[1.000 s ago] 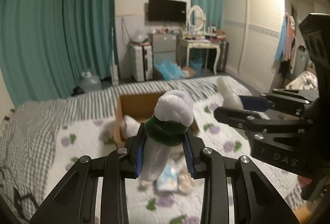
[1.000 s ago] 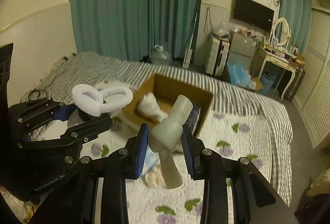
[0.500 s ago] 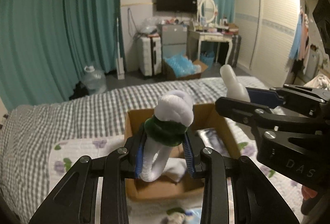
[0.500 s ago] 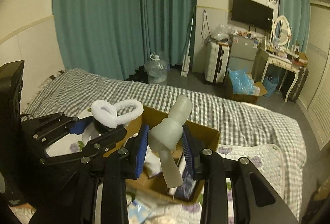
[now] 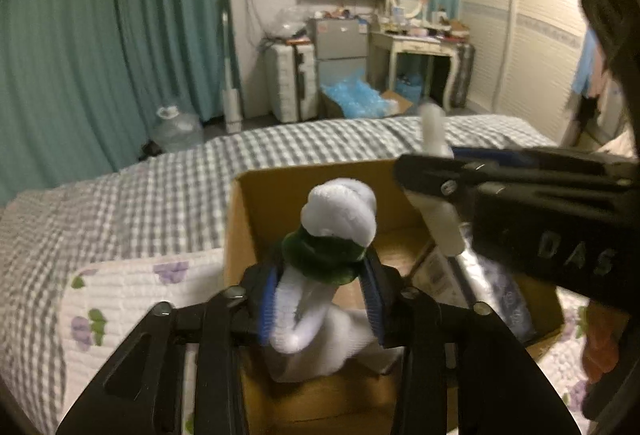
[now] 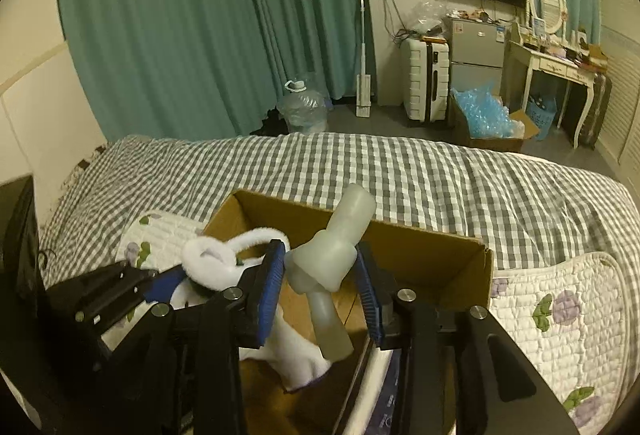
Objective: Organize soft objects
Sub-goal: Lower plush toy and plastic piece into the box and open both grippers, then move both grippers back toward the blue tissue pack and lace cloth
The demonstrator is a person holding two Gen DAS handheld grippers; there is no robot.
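My left gripper (image 5: 322,297) is shut on a fluffy white headband with a dark green part (image 5: 320,255), held over the open cardboard box (image 5: 240,227) on the bed. My right gripper (image 6: 320,295) is shut on a translucent white rubbery toy (image 6: 324,263), also above the box (image 6: 432,251). In the right wrist view the left gripper (image 6: 172,279) with the headband (image 6: 216,255) sits just to the left. In the left wrist view the right gripper (image 5: 432,171) crosses from the right. A white soft cloth (image 5: 340,347) lies in the box.
The box also holds a dark plastic packet (image 5: 500,299). It stands on a quilt with purple flowers (image 6: 560,315) over a grey checked bedspread (image 6: 360,163). Behind the bed are teal curtains, a water jug (image 6: 302,111), a suitcase and a dressing table.
Both grippers have moved forward and down over the box with their loads still held. The box now fills the lower part of both views.
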